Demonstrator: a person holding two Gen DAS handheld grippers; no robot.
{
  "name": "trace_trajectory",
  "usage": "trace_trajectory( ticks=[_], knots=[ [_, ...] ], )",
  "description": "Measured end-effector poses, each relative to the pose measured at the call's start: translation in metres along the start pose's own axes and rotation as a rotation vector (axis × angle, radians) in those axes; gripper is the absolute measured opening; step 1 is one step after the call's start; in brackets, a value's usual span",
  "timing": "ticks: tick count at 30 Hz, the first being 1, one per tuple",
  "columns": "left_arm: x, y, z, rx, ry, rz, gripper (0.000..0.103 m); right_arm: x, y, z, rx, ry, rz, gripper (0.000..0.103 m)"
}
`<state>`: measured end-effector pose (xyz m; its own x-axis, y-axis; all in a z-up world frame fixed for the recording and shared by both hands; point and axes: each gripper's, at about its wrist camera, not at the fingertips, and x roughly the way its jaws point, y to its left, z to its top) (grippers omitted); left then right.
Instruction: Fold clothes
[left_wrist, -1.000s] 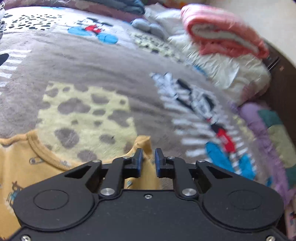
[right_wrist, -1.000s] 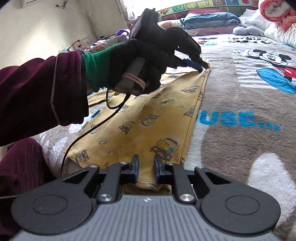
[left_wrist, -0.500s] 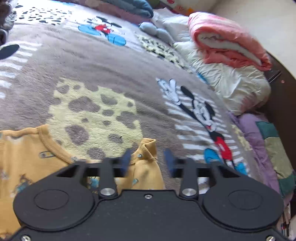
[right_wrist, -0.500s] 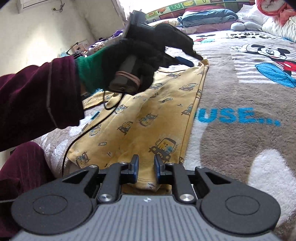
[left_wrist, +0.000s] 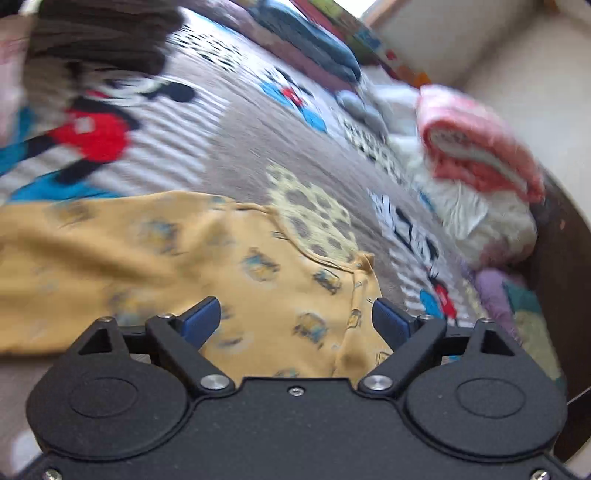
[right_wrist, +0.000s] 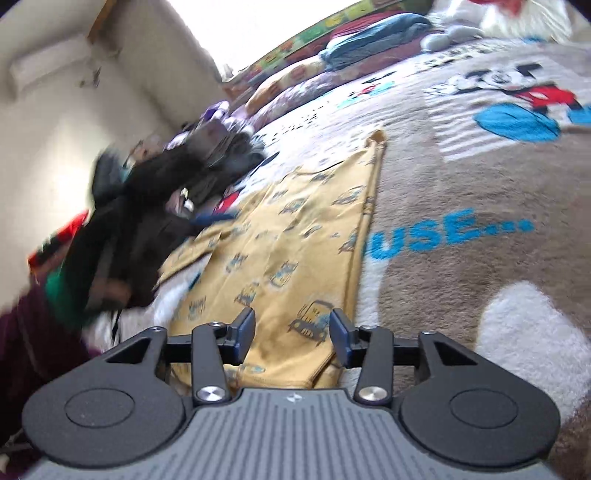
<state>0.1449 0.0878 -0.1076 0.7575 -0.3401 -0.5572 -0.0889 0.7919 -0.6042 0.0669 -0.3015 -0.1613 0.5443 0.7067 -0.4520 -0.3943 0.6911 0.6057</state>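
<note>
In the left wrist view, the left gripper (left_wrist: 295, 319) hovers low over the yellow garment (left_wrist: 155, 258), tipped so the bed slopes across the frame. Its jaws are spread wide with nothing between them, the blue pads (left_wrist: 201, 319) standing over the printed fabric near the neckline. The garment lies flat on the grey cartoon blanket (left_wrist: 229, 140); its lower part is hidden behind the gripper body. Motion blur softens everything, and a dark shape at the top left cannot be made out. A pink folded blanket (left_wrist: 476, 140) sits on white bedding at the far right.

In the right wrist view, the right gripper (right_wrist: 291, 334) sits at the garment's near hem (right_wrist: 288, 362), jaws released and apart, the cloth lying between but not pinched. The yellow garment (right_wrist: 303, 236) stretches away along the blanket (right_wrist: 461, 177). At left, the person's gloved left hand (right_wrist: 125, 236) is a dark blur over the garment's far edge; the tool it holds is barely discernible.
</note>
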Motion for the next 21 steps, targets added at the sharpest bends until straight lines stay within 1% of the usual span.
trace_trajectory(
  ticks=[4,7,8,11,12,13,14,16,17,18,21],
  knots=[
    [-0.05,0.025,-0.01,-0.042,-0.108,0.081,0.09,-0.006,-0.018,0.003,0.121,-0.044,-0.008,0.049],
    [-0.08,0.044,-0.015,-0.062,-0.135,0.181,0.09,-0.011,-0.033,0.004,0.212,-0.084,-0.008,0.05],
    [-0.089,0.051,-0.016,-0.073,-0.13,0.207,0.09,-0.013,-0.037,0.004,0.24,-0.095,-0.009,0.051],
    [-0.107,0.067,-0.015,-0.089,-0.13,0.357,0.09,-0.016,-0.047,0.003,0.296,-0.115,-0.018,0.051],
    [-0.113,0.072,-0.014,-0.094,-0.13,0.41,0.092,-0.015,-0.049,0.002,0.304,-0.116,-0.021,0.051],
    [-0.116,0.077,-0.011,-0.099,-0.121,0.475,0.103,-0.014,-0.05,0.002,0.311,-0.115,-0.025,0.051],
    [-0.121,0.082,-0.01,-0.099,-0.127,0.485,0.103,-0.013,-0.051,0.002,0.311,-0.112,-0.027,0.051],
    [-0.132,0.091,-0.007,-0.098,-0.148,0.47,0.103,-0.011,-0.05,0.002,0.304,-0.107,-0.032,0.051],
    [-0.141,0.097,-0.007,-0.112,-0.176,0.446,0.103,-0.01,-0.05,0.002,0.3,-0.105,-0.034,0.052],
    [-0.146,0.103,-0.006,-0.137,-0.176,0.451,0.103,-0.008,-0.049,0.002,0.297,-0.102,-0.036,0.052],
    [-0.147,0.117,-0.003,-0.167,-0.159,0.468,0.103,-0.005,-0.049,0.003,0.287,-0.095,-0.043,0.052]
  ],
)
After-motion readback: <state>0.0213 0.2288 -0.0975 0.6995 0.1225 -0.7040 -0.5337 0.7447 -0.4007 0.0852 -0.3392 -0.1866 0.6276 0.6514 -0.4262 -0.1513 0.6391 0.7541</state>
